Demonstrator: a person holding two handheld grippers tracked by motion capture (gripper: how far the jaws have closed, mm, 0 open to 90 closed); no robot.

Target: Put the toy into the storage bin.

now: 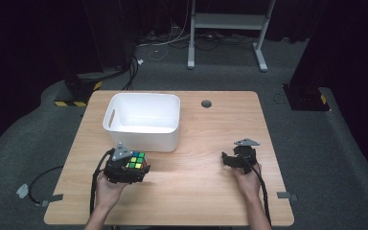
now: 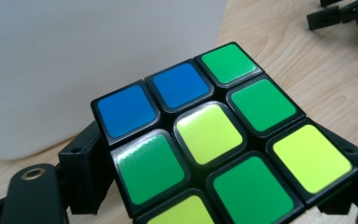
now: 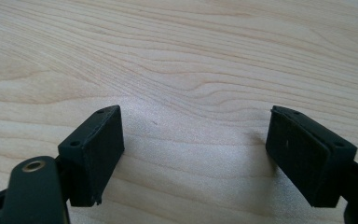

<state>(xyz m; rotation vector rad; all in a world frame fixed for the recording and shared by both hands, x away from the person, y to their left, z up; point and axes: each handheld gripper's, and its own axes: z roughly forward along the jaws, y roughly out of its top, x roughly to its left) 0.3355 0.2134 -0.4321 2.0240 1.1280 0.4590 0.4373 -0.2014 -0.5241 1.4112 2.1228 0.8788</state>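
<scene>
We hold the cube [image 1: 137,162] clamped in the left gripper [image 1: 127,168], just in front of the white bin [image 1: 143,139], which reads as the carry stage; the next move likely calls for lifting it over the near rim before letting go. The right gripper [image 1: 231,159], well right of the bin, rests with jaws wide and empty. The left gripper view adds the cube's blue, green and yellow tiles [image 2: 208,133] against the bin wall [image 2: 74,60]

Overhead light brightens the wooden table [image 1: 196,143] while the surrounding room lies dark; glare glints on cube [image 2: 214,149] stickers, and near jaws blur softly.
</scene>
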